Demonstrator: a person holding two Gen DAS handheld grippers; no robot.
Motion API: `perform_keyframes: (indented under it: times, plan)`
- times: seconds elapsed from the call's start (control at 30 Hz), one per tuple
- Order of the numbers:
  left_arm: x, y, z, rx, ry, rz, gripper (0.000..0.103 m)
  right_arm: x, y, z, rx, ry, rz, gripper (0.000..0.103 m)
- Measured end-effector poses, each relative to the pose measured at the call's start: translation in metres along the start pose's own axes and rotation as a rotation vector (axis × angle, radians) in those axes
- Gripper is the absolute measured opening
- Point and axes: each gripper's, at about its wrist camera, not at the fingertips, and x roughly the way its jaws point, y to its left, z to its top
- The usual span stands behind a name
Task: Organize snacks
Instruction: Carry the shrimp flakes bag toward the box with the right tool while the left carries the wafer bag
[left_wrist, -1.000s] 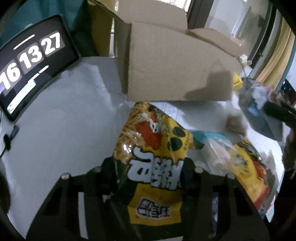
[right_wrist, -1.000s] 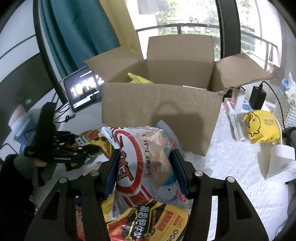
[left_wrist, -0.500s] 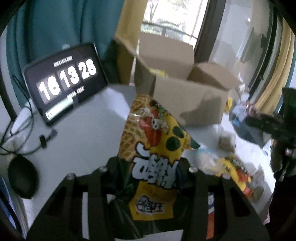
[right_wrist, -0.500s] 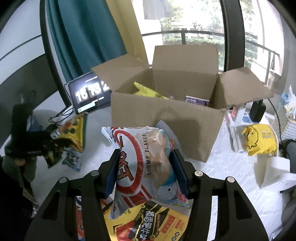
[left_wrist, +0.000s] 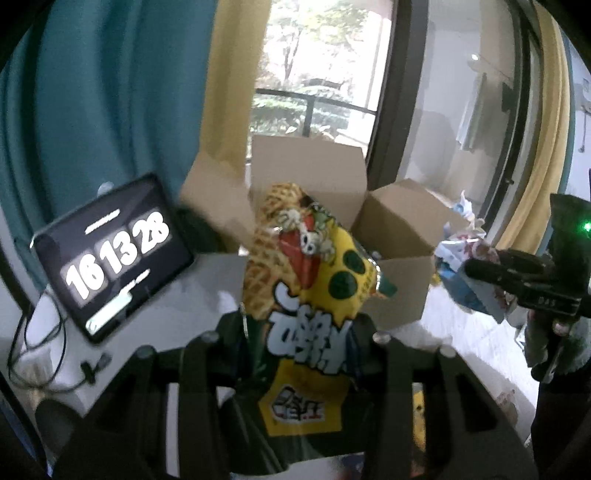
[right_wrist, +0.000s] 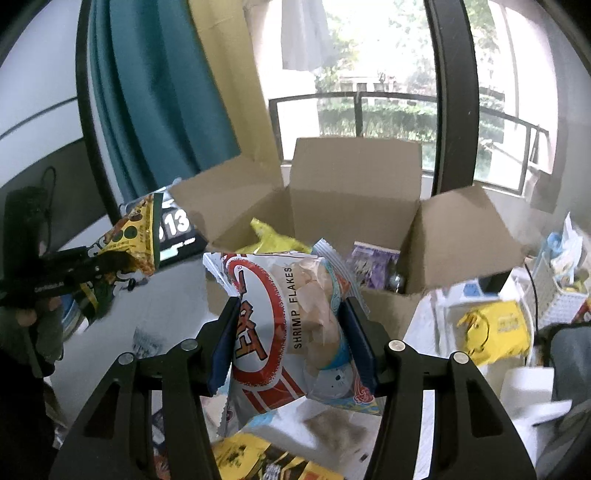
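The open cardboard box (right_wrist: 354, 206) is lying straight ahead of and below both tools, the right tool (right_wrist: 291, 332) clamping the shrimp flakes bag (right_wrist: 288, 321) upright and sitting nearer, the left tool (left_wrist: 299, 332) closing on the yellow snack bag (left_wrist: 306, 280).

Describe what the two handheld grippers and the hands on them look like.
Both are black plastic. The right gripper has blue pads on its fingers and silver screws on angular, cut-out arms. The left gripper looks all black, with small white lettering on its side. The right gripper's body shows a green light. Grey gloves cover the hands.
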Motion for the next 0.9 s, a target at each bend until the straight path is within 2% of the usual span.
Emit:
perform_keyframes:
  times: [0.23,0.5,0.9]
  plan:
    - [0.022,-0.022,0.029,0.062,-0.035,0.008,0.042,0.006,-0.02,0.021,0.013,-0.045,-0.02,0.058]
    - [0.059,-0.036,0.057,0.087,-0.049,-0.013,0.042,0.015,-0.041,0.044,0.039,-0.091,-0.066,0.058]
    - [0.142,-0.039,0.087,0.062,-0.002,-0.054,0.042,0.047,-0.071,0.068,0.108,-0.134,-0.133,0.058]
